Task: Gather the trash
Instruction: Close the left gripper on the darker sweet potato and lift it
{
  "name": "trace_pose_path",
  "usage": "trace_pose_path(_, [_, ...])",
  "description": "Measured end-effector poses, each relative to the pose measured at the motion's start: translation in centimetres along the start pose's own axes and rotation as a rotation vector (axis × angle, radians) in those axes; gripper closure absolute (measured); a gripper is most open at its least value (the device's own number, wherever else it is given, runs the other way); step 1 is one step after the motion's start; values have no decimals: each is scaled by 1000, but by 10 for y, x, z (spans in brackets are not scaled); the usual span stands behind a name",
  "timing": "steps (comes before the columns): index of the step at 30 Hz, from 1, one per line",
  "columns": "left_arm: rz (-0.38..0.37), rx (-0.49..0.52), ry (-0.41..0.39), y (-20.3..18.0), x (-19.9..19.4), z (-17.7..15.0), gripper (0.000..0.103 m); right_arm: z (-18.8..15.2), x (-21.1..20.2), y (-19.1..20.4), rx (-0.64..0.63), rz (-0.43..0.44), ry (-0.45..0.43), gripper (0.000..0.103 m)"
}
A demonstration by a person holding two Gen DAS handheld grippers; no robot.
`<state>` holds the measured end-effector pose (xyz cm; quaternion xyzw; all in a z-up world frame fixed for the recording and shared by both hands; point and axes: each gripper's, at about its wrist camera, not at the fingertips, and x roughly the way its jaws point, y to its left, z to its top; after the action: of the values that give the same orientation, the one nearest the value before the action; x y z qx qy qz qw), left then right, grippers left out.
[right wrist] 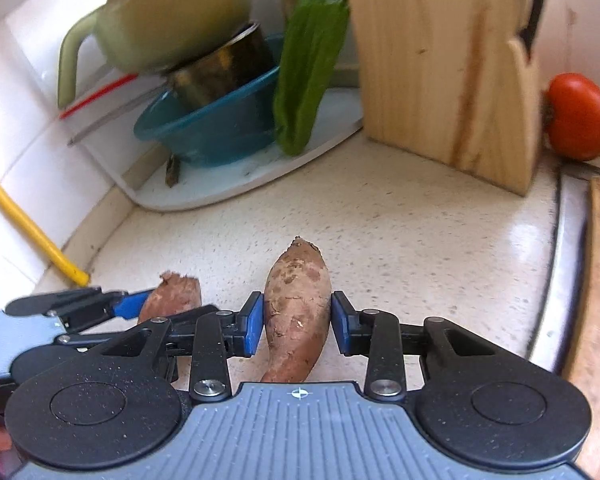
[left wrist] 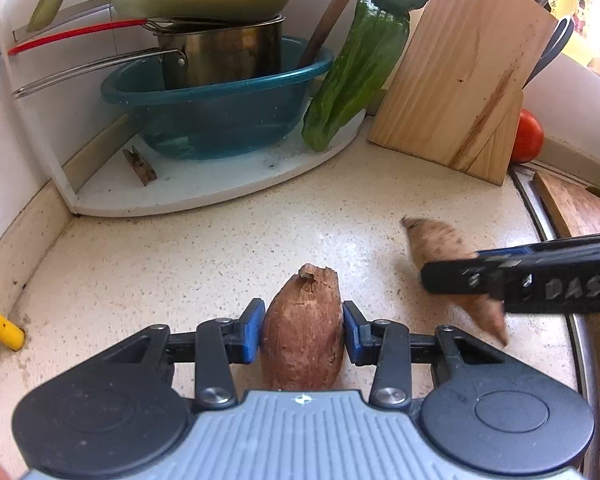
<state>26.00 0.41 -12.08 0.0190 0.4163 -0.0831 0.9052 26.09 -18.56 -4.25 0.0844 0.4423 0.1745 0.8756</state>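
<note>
Two sweet potato pieces lie on the speckled bench — one per gripper. The left gripper (left wrist: 303,330) has its blue pads pressed against the flanks of the stubby sweet potato (left wrist: 303,332), clenched on it. The right gripper (right wrist: 297,322) brackets the longer sweet potato (right wrist: 296,312), pads at its sides, though firm contact is unclear. Behind stand one knife block (left wrist: 460,76), one green pepper (left wrist: 364,60), one tomato (right wrist: 578,116) and one teal bowl (left wrist: 220,120)

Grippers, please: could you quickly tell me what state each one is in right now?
Left gripper: shut on the broken sweet potato piece.
Right gripper: shut on the whole sweet potato.
</note>
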Motion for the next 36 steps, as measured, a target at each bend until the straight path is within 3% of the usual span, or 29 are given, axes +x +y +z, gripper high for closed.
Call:
trace_pose_path(12, [6,-42,30,0,-15,-10,65,-13,-16,5,6,9,-5,60])
trace_pose_path(36, [91,-92,-42,-1,-85,-39,65,-50,-61,36,-51,87,-9,60])
